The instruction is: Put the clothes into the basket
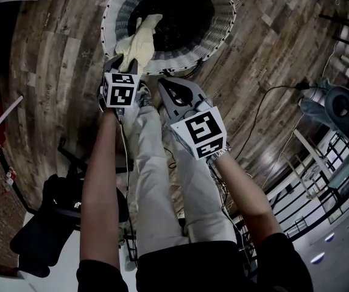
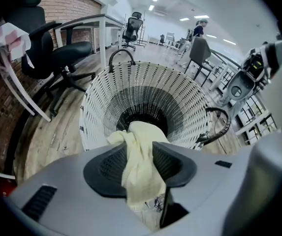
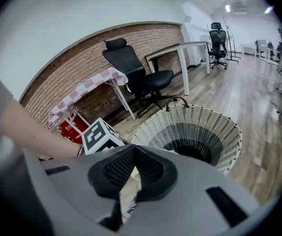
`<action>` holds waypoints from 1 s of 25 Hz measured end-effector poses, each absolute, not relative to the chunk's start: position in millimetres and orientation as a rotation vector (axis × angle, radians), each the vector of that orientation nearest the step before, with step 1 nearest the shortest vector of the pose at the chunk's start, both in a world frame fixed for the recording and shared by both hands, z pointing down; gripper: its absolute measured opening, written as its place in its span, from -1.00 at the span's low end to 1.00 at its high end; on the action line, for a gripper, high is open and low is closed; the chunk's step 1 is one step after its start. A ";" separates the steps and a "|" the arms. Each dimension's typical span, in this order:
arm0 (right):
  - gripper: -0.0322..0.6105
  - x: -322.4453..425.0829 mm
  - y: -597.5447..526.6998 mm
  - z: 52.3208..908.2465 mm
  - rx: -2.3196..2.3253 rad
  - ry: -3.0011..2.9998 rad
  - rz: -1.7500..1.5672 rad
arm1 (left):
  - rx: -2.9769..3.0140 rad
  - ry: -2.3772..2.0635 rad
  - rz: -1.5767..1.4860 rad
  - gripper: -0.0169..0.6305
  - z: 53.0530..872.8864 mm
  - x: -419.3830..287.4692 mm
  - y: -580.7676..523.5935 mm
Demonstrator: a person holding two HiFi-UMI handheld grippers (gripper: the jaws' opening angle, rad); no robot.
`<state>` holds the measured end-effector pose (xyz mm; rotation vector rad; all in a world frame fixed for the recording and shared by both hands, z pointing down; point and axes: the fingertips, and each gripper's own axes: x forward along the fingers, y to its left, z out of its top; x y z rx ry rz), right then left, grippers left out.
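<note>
Cloth (image 2: 140,176) wants a clean drop now: I'd spread the left gripper's (image 2: 139,145) jaws wider and maybe give a little shake so it clears the rim. It hangs between those jaws, which sit partway apart, pads barely touching I think, right above the basket (image 2: 99,102) mouth. Right gripper (image 3: 135,149) is closed, empty.

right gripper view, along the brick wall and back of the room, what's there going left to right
checked cloth on a rack → black office chair → white desk → second office chair far back
</note>
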<state>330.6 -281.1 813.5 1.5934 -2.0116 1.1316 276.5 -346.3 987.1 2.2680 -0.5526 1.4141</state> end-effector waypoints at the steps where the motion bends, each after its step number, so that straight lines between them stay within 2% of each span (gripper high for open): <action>1: -0.88 330.4 -280.1 814.2 1.592 -2.010 1.133 | 2.280 -0.530 1.406 -0.37 986.5 277.8 -343.8; 3: -0.88 330.8 -279.0 815.0 1.591 -2.006 1.136 | 2.307 -0.505 1.379 -0.23 982.8 281.3 -340.6; 9: -0.88 339.5 -276.3 812.8 1.632 -1.981 1.145 | 2.369 -0.561 1.290 -0.03 963.2 285.4 -344.0; 15: -0.88 348.2 -274.0 798.8 1.680 -1.960 1.137 | 2.422 -0.683 1.196 -0.03 921.9 277.7 -348.6; 19: -0.88 348.6 -272.7 779.0 1.705 -1.959 1.133 | 2.475 -0.754 1.132 -0.81 879.3 276.3 -345.0; 21: -0.88 347.4 -272.4 768.0 1.720 -1.960 1.132 | 2.488 -0.768 1.091 -0.89 857.7 278.5 -341.9; 25: -0.88 346.4 -276.6 743.1 1.760 -1.971 1.117 | 2.502 -0.774 0.988 -0.91 812.5 288.0 -338.3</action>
